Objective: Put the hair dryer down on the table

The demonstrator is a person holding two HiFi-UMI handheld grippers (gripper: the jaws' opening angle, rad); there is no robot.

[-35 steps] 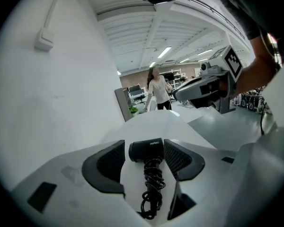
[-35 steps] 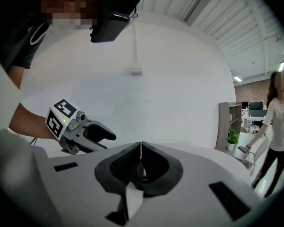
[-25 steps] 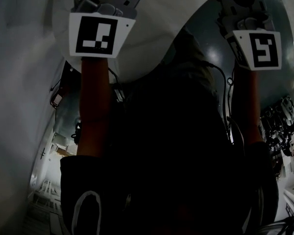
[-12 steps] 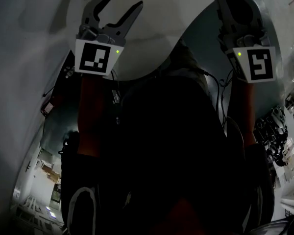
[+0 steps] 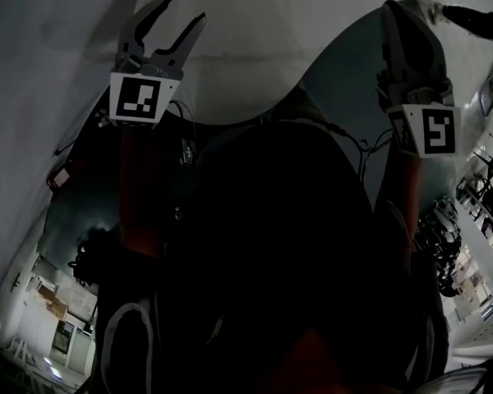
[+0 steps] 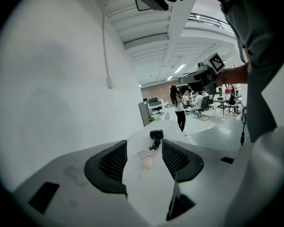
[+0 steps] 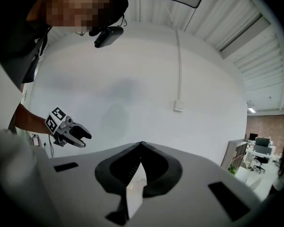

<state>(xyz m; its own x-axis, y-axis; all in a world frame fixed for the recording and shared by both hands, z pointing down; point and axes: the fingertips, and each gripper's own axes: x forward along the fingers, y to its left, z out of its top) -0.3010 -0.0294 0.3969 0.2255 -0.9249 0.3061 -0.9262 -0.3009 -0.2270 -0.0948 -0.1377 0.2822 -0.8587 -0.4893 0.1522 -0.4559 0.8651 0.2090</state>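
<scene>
Far off, the round white surface (image 6: 138, 138) sits well away from both grippers. The left gripper (image 5: 183, 11) has its fingers (image 6: 111, 167) spread, and the right gripper (image 7: 141, 145) has them pressed together. Both are empty. The little black hair dryer (image 6: 156, 135) lies on the surface, so I think the job is done.

The left claw (image 5: 183, 13) is dark grey to black. The left marker cube (image 5: 138, 98) is white with a black square-block pattern. The right claw (image 5: 401, 11) is the same dark grey, and the right marker cube (image 5: 431, 130) carries a different black-on-white pattern.

In the left gripper view the pads (image 6: 114, 162) are black with a fine ribbed texture, over a white tabletop (image 6: 144, 193). At twelve o'clock from them lies a black hair dryer (image 6: 156, 135), with a pale peach lump (image 6: 146, 162) closer in. At two o'clock is the person's grey shirt (image 6: 260, 41).

In the right gripper view the wall (image 7: 132, 79) is plain white, and a far wall (image 7: 270, 126) at three o'clock is brick red.
</scene>
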